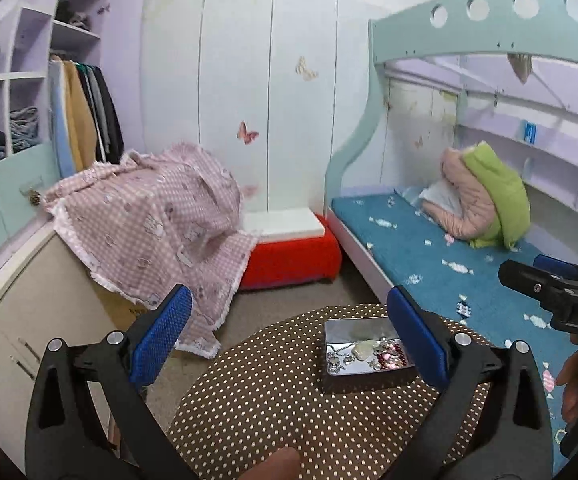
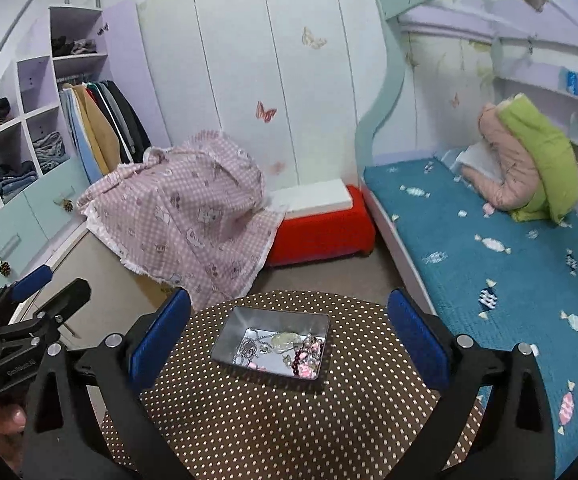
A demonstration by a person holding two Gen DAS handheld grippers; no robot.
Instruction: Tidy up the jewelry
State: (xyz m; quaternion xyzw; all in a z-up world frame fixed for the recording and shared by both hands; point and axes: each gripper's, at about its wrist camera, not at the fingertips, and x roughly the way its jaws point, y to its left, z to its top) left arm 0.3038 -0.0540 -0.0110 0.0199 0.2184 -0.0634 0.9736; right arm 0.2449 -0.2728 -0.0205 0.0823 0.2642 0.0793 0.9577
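Jewelry [image 2: 285, 350] tangled in metal tin [image 2: 229, 344] on dotted stool [image 2: 249, 420]: light, limp, slippery chains; pinch bead strand. Left gripper [image 1: 289, 336], right gripper [image 2: 289, 336] wide open, empty.

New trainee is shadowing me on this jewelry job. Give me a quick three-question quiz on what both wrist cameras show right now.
1. True or false: the left gripper is shut on a necklace.
2. What does the metal tin rest on? A) blue bed cover B) brown polka-dot surface C) red ottoman
3. Fill in: the jewelry lies ____ the tin.

Key:
1. False; its jaws stand wide apart with nothing between them, as do those of the right gripper.
2. B, the brown polka-dot surface.
3. Inside, tangled in a heap.
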